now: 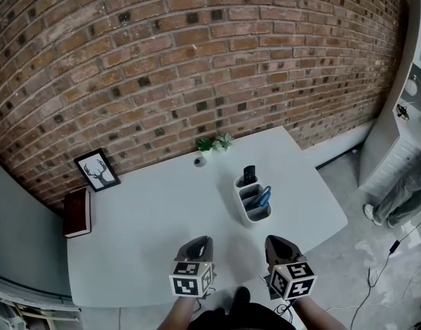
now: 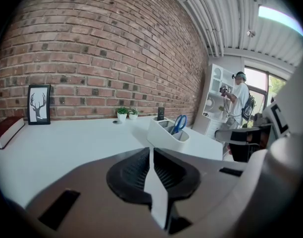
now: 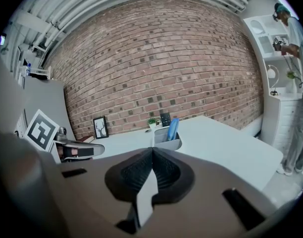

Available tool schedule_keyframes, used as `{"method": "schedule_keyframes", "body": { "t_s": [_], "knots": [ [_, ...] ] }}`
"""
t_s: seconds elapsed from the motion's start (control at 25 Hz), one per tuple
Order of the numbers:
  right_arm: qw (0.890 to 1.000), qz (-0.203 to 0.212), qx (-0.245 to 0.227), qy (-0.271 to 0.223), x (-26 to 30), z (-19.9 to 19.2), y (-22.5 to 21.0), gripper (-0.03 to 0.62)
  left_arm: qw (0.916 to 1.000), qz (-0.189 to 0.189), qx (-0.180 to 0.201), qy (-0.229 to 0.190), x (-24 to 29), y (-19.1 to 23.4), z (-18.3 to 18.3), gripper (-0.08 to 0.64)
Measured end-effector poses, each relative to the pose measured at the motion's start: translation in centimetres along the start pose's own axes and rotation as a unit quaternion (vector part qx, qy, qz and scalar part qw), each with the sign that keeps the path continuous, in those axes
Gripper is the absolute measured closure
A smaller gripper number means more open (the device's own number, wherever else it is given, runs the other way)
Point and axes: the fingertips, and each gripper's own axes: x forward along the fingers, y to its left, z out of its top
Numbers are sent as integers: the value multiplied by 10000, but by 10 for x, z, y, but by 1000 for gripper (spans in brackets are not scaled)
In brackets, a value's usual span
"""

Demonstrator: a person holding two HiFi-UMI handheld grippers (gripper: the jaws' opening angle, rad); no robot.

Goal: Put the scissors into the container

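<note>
- The scissors (image 1: 264, 196), blue-handled, are standing handles-up inside the container (image 1: 242, 203), right of centre in the head view. They are sitting below the compartment holding a black object (image 1: 248, 175); which of the two lower compartments they are in cannot be told.
- The container is resting on the white table (image 1: 148, 218), well apart from both grippers.
- The left gripper (image 1: 199, 243) is hovering over the table's bottom edge, lower centre of the head view. Its own view is showing the jaws pressed together with nothing between them, and the scissors (image 2: 179, 123) and container (image 2: 159, 135) beyond.
- The right gripper (image 1: 278, 245) is hanging just beside it, to the right. Its jaws are likewise meeting, gripping nothing, with the scissors (image 3: 172, 129) showing ahead.
- Judgement: the task is appearing complete; the scissors are lodged and neither gripper is touching them. Nothing further seems outstanding.
- Also on the table: two small plants (image 1: 214, 143) at upper centre, a framed deer print (image 1: 98, 170) and a dark red book (image 1: 77, 212) at left.
</note>
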Motion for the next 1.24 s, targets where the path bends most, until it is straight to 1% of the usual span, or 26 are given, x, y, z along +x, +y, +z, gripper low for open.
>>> {"method": "schedule_keyframes", "body": {
  "t_s": [0.4,0.56,1.24],
  "knots": [
    [10000,19,-23,-74,2,4,1,592,10000,41,28,-18,-2,5,2,532],
    [9999,44,9,-92,1,5,3,592,9999,48,16,-115,-3,5,6,532],
    [10000,77,-3,-53,-2,-2,6,592,9997,-51,19,-242,-6,-1,5,532]
  ]
}}
